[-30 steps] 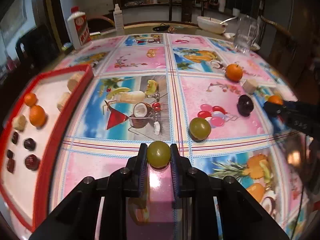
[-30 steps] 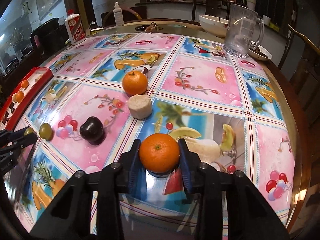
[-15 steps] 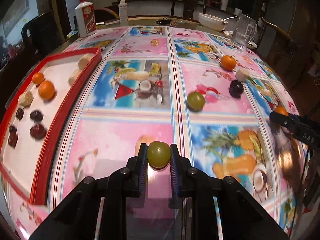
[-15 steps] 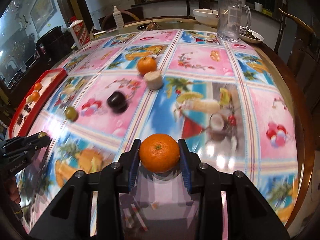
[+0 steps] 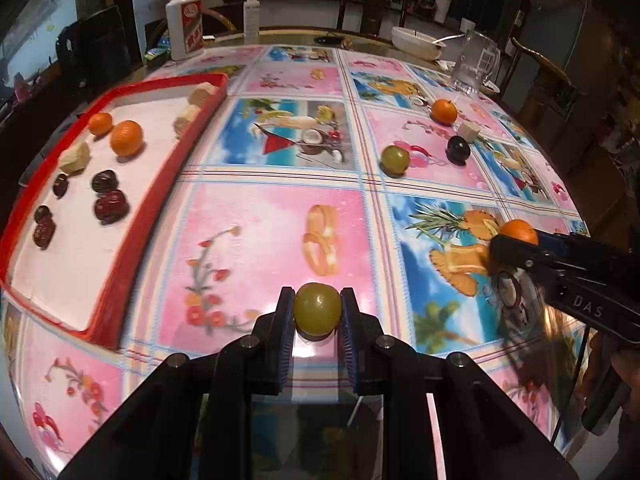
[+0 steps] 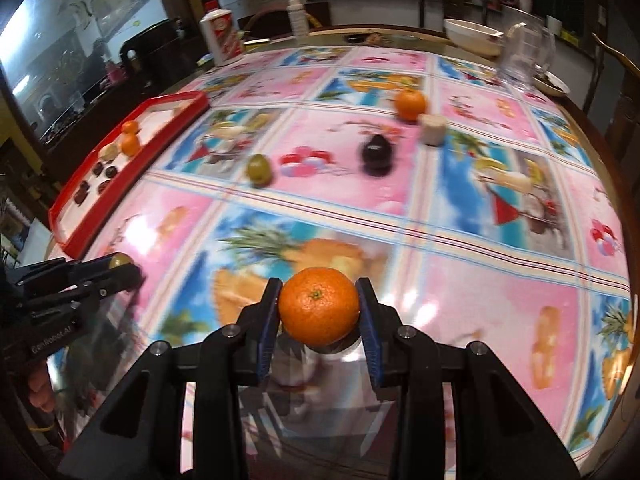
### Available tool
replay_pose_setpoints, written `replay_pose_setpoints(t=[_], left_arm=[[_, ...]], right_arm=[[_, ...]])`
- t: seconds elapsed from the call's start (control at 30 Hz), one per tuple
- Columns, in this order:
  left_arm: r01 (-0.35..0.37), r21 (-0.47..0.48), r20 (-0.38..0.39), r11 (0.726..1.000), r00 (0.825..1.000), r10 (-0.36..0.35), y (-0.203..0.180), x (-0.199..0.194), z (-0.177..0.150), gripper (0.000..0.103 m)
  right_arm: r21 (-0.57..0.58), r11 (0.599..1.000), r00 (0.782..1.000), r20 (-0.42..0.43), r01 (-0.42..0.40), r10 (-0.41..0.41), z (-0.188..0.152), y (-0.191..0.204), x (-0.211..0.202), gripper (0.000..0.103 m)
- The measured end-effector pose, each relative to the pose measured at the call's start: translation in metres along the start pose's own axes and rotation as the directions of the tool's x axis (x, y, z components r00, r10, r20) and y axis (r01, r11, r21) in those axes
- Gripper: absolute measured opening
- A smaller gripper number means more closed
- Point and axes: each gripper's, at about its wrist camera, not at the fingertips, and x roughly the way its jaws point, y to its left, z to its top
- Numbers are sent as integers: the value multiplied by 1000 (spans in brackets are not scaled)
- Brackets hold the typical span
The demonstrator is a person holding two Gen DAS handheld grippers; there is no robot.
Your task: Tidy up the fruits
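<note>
My left gripper point(image 5: 317, 312) is shut on a green grape point(image 5: 317, 307), held above the near part of the table. My right gripper point(image 6: 319, 312) is shut on an orange tangerine point(image 6: 319, 306), also lifted over the table. The red tray point(image 5: 132, 224) lies at the left with tangerines, pale chunks and several dark fruits on its white floor. Loose on the tablecloth farther off are a green grape point(image 5: 395, 158), a dark plum point(image 5: 458, 149), a tangerine point(image 5: 444, 111) and a pale chunk point(image 5: 468, 132). The right gripper point(image 5: 516, 246) shows at the right edge of the left wrist view.
At the far side of the table stand a white bottle point(image 5: 185, 26), a slim bottle point(image 5: 250, 12), a white bowl point(image 5: 414, 42) and a glass mug point(image 5: 474, 66). Chairs ring the round table. A person's hand point(image 6: 42, 390) holds the left gripper.
Both grippers have drawn back toward the near edge and swung left with their fruit still held; the red tray now sits nearer and larger in both views.
</note>
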Motion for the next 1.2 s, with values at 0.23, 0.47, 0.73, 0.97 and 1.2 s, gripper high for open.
replay_pose_setpoints(t=[0.23,0.47,0.73,0.97,1.2], left_arm=[[3,-27,27,1000,1000,-2,25,-14,-2,21],[-6,-76,62,997,998,11,56,-29,1,21],[-44,-152,101,987,993,60,105,-44,8,21],[-122,-226,121,967,981,152,158,-51,19,21],[-184,-278,103,943,970,220,197,-42,26,21]], right_arm=[[-59,997,999,-7,-47,47,11,49,9,39],[-121,988,995,-9,-97,96,29,96,17,39],[-212,964,987,-15,-157,157,52,156,26,39],[-268,941,978,-20,-205,208,72,205,39,39],[-297,924,970,-57,-243,236,84,246,64,39]])
